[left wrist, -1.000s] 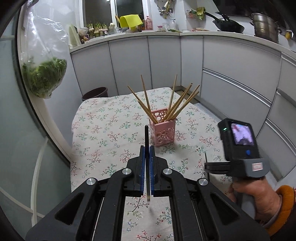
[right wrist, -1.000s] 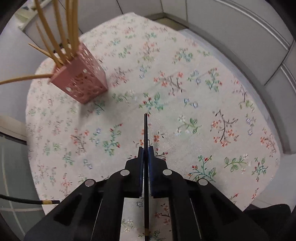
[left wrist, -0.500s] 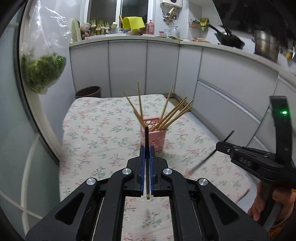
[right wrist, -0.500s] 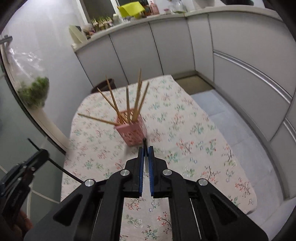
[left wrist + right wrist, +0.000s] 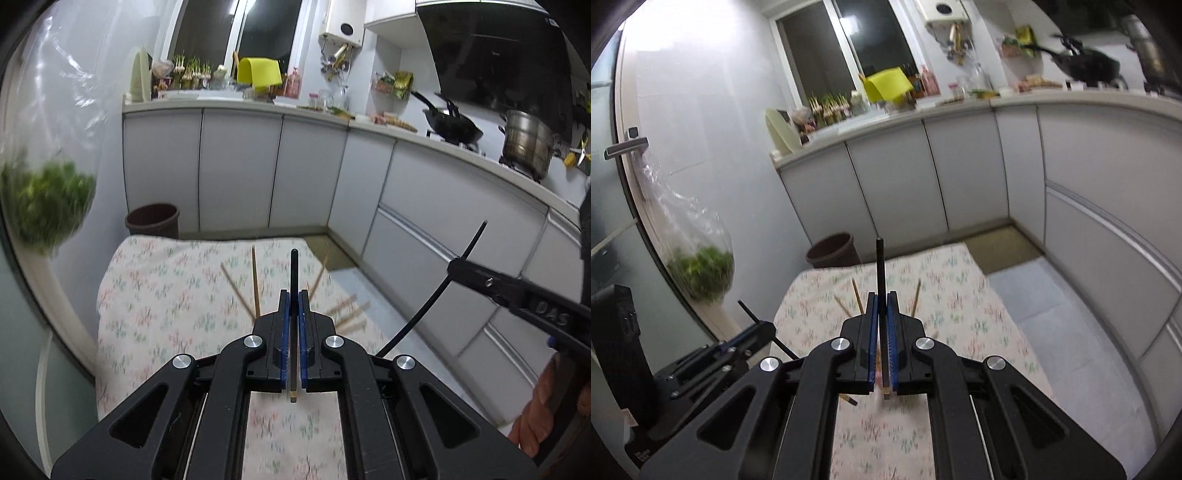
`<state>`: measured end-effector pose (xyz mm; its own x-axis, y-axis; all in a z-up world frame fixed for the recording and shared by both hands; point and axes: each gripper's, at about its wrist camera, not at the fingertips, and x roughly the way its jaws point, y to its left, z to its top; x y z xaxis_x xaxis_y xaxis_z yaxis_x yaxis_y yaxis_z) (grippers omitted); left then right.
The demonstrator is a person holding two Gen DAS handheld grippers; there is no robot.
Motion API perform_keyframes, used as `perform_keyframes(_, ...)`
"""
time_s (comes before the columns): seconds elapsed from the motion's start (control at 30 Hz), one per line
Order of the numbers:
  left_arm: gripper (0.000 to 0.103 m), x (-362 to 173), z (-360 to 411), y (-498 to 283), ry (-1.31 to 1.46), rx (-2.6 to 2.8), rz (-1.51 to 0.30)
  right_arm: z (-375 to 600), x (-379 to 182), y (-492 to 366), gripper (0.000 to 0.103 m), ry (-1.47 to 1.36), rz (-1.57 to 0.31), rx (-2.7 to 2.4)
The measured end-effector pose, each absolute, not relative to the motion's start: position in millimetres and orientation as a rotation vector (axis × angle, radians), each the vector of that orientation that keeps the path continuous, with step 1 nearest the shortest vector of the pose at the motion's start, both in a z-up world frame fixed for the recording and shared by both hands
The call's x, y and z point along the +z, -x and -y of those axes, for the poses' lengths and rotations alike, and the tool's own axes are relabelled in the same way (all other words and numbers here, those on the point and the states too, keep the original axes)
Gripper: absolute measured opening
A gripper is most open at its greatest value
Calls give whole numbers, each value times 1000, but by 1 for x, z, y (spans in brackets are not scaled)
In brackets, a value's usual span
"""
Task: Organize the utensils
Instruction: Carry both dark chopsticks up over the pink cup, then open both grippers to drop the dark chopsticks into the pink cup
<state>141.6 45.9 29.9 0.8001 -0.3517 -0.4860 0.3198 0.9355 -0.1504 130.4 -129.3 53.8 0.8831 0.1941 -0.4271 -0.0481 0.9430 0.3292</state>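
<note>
- Gripping one black chopstick (image 5: 294,273) apiece, both grippers hang above the floral-clothed worktop (image 5: 162,295); the left gripper (image 5: 293,299) has its fingers closed narrow on the shaft, which runs straight forward between the blue pads.
- Right gripper (image 5: 881,301) likewise clamps its own black chopstick (image 5: 880,266), the tip standing up past the fingers, the butt showing behind the pads.
- From the left wrist view, the right gripper's stick (image 5: 432,295) crosses at a slant, held near its middle.
- Wooden chopsticks (image 5: 255,280) fan up just beyond the fingers; the holder they stand in is hidden behind the gripper in both views.
- Handling judgement: each stick is light, stiff, thin and smooth. It likely pivots or slides in the pads if knocked; a hold near mid-length keeps it from swinging.
- Risk judgement: a long free tip can catch the fanned wooden sticks on the way in; entering tip-down through a gap looks safest.
- Motion blur softens the cloth and sticks; exact clearance cannot be told.
</note>
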Motion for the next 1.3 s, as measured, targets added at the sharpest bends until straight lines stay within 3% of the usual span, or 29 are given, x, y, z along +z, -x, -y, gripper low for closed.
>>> perform_keyframes(0.2, 3, 31, -35, -185, 65, -337, -493, 115, 54, -178, 5, -270, -403, 129)
perform_keyframes(0.37, 4, 8, -32, -224, 89, -333, -517, 109, 14, -223, 6, -282, -446, 180)
perform_keyframes(0.43, 16, -8, -36, -238, 140, -370, -554, 109, -2, -232, 10, -293, -475, 184)
perform_keyframes(0.47, 29, -13, -37, -241, 153, -368, -565, 109, -10, -236, 11, -290, -492, 180)
perform_keyframes(0.7, 31, -18, -53, -220, 149, -283, -492, 113, -13, -219, 11, -275, -476, 95)
perform_keyframes(0.73, 33, -13, -53, -216, 138, -266, -478, 114, -11, -215, 13, -272, -474, 85)
perform_keyframes(0.8, 41, -5, -54, -207, 128, -246, -453, 115, -6, -204, 27, -259, -463, 73)
perform_keyframes(0.83, 51, -2, -53, -203, 126, -244, -444, 115, -4, -198, 39, -256, -452, 68)
perform_keyframes(0.87, 64, 1, -54, -197, 125, -240, -432, 115, -1, -190, 45, -255, -435, 62)
perform_keyframes(0.93, 78, 8, -53, -179, 117, -214, -386, 117, 5, -180, 46, -247, -417, 44)
perform_keyframes(1.17, 83, 26, -46, -131, 87, -173, -328, 135, 10, -139, 48, -279, -420, -22)
perform_keyframes(1.2, 84, 29, -45, -123, 80, -162, -324, 138, 10, -131, 53, -280, -419, -28)
perform_keyframes(1.27, 85, 31, -43, -111, 76, -154, -320, 140, 11, -118, 75, -282, -400, -48)
perform_keyframes(1.3, 89, 33, -42, -105, 75, -146, -316, 141, 12, -107, 79, -280, -374, -62)
